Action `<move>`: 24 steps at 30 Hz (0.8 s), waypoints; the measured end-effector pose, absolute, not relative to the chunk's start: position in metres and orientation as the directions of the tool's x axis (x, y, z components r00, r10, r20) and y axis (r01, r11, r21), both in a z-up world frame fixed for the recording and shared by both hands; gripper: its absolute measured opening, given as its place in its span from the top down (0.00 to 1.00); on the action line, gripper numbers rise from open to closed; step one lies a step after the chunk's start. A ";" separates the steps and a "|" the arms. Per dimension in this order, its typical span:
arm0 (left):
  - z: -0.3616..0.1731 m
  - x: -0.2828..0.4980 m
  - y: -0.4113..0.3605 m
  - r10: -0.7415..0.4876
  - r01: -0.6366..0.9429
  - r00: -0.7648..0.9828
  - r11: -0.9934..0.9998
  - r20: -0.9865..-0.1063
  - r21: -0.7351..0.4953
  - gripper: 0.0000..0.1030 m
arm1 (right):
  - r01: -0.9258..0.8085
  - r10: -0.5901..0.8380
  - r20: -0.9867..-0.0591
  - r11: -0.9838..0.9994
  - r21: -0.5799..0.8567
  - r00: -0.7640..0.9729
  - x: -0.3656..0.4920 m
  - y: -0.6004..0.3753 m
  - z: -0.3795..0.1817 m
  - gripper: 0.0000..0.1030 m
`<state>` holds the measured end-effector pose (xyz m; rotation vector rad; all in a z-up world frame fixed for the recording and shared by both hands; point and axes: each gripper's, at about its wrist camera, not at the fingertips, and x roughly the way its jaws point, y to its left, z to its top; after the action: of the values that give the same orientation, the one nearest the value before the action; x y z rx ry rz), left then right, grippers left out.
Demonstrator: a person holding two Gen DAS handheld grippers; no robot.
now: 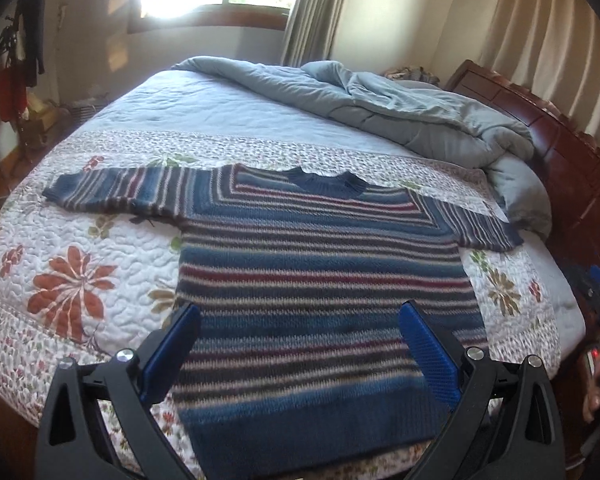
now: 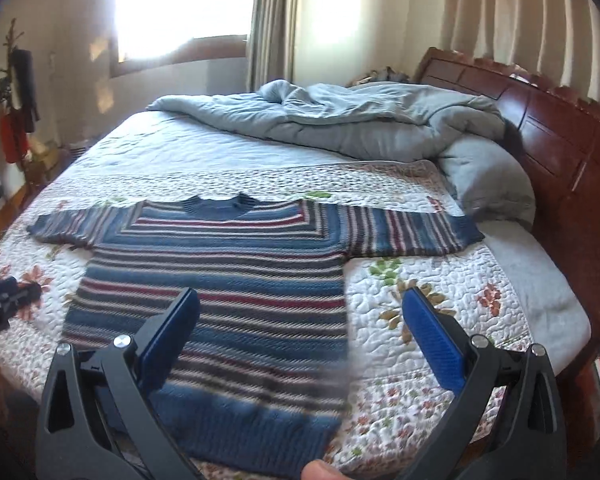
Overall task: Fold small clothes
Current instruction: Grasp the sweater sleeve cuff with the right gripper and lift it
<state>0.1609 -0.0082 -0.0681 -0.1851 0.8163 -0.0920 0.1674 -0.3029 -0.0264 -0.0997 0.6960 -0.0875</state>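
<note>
Both grippers hover with fingers spread wide and empty over the near hem of a striped sweater (image 1: 320,280) spread flat on the bed (image 1: 80,280). The left gripper (image 1: 300,352) sits over the body; the right gripper (image 2: 300,332) straddles the sweater's right edge. Sweater runs hem-near to collar-far, sleeves stretched sideways, each nearer its own gripper. A rumpled duvet (image 1: 400,112) lies beyond.

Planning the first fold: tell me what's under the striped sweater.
The striped sweater lies flat on the floral quilt, sleeves spread. Whatever part of the quilt sits beneath it is covered, so anything there can't be seen.
</note>
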 end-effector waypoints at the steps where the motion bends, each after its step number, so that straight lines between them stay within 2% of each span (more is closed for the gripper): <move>1: -0.068 0.168 -0.009 -0.131 -0.006 0.677 0.983 -0.724 -0.184 0.03 | 0.060 -0.137 -0.631 0.988 -0.142 0.764 0.171 -0.303 -0.030 0.02; 6: -0.062 0.173 -0.013 -0.082 -0.024 0.686 0.991 -0.723 -0.134 0.03 | 0.062 -0.137 -0.660 0.989 -0.137 0.738 0.176 -0.298 -0.042 0.02; 11: -0.052 0.164 -0.018 -0.058 -0.007 0.697 0.996 -0.715 -0.089 0.03 | 0.068 -0.136 -0.648 0.989 -0.130 0.749 0.170 -0.293 -0.036 0.02; 24: -0.060 0.176 -0.027 -0.069 0.025 0.689 0.997 -0.721 -0.071 0.03 | 0.061 -0.114 -0.664 0.993 -0.104 0.739 0.184 -0.315 -0.032 0.02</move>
<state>0.1759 -0.0271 -0.0598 -0.0573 0.8084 -0.0529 0.1842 -0.3151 -0.0323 -0.0770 0.7326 -0.0961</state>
